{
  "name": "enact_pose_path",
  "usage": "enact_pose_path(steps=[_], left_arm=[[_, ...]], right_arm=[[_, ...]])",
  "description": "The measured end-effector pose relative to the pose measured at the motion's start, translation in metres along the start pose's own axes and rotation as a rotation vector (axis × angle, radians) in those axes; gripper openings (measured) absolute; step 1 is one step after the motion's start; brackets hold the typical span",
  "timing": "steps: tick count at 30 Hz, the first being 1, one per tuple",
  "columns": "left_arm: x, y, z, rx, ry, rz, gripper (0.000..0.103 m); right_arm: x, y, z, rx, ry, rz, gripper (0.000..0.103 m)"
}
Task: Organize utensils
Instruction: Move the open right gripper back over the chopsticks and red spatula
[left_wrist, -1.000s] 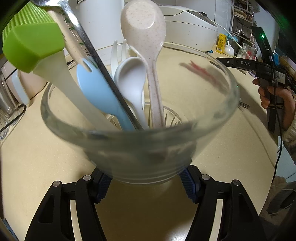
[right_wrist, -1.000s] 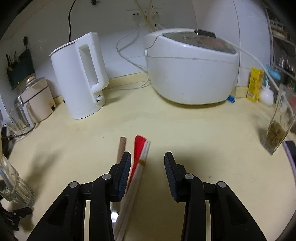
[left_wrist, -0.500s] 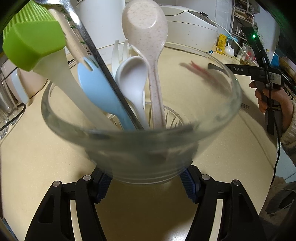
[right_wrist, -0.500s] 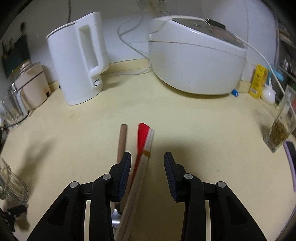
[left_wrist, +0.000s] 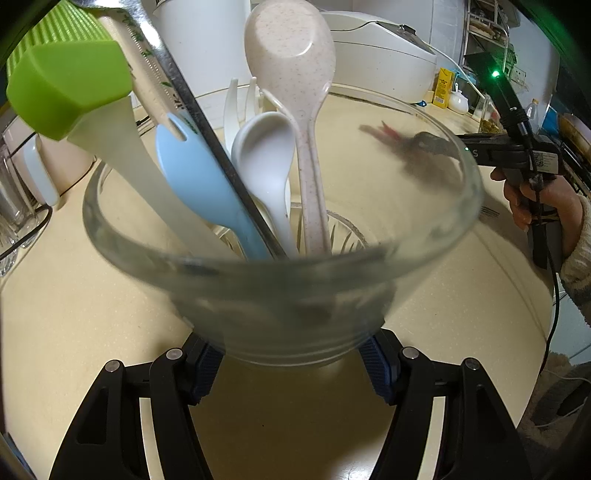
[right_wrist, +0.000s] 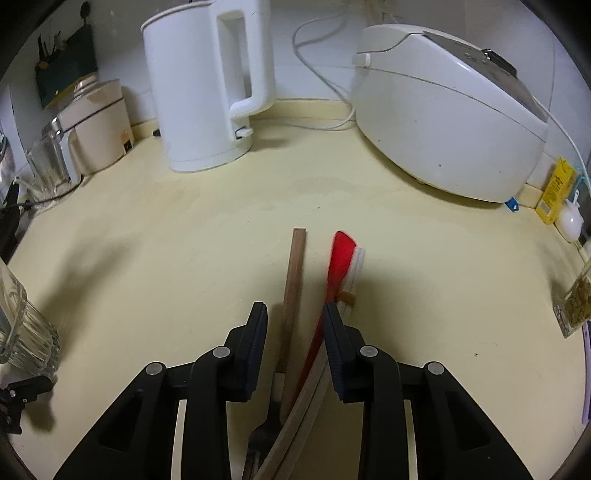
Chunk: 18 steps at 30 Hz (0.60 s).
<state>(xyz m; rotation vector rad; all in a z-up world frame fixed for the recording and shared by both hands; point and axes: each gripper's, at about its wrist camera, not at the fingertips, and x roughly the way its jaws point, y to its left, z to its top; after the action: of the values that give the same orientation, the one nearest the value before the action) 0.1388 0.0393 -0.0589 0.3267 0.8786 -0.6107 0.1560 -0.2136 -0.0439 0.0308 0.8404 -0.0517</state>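
Between closing right claw (right_wrist: 294, 325): wooden stick (right_wrist: 293, 284)

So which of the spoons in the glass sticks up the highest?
The speckled pinkish spoon; its bowl rises well above the plain white spoon beside it in the glass.

A pale yellow laminate table (right_wrist: 147, 258) meets a white wall (right_wrist: 314, 55), where a white plastic electric kettle (right_wrist: 207, 85) stands beside a white rice cooker (right_wrist: 443, 122).

Only a white letter "S" reads on the right gripper (left_wrist: 439, 146); other labels are too small.
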Motion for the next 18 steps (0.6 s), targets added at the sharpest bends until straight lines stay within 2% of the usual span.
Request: enact_pose_path(steps=[11, 18], left_arm=[[-0.001, -0.001, 0.001, 0.001, -0.001, 0.007, 0.071], [-0.001, -0.005, 0.001, 0.005, -0.003, 0.016, 0.071]], right_arm=[[0.007, 0.002, 0.0, -0.018, 0.048, 0.016, 0.029], [0.01, 0.013, 0.002, -0.077, 0.049, 0.036, 0.029]])
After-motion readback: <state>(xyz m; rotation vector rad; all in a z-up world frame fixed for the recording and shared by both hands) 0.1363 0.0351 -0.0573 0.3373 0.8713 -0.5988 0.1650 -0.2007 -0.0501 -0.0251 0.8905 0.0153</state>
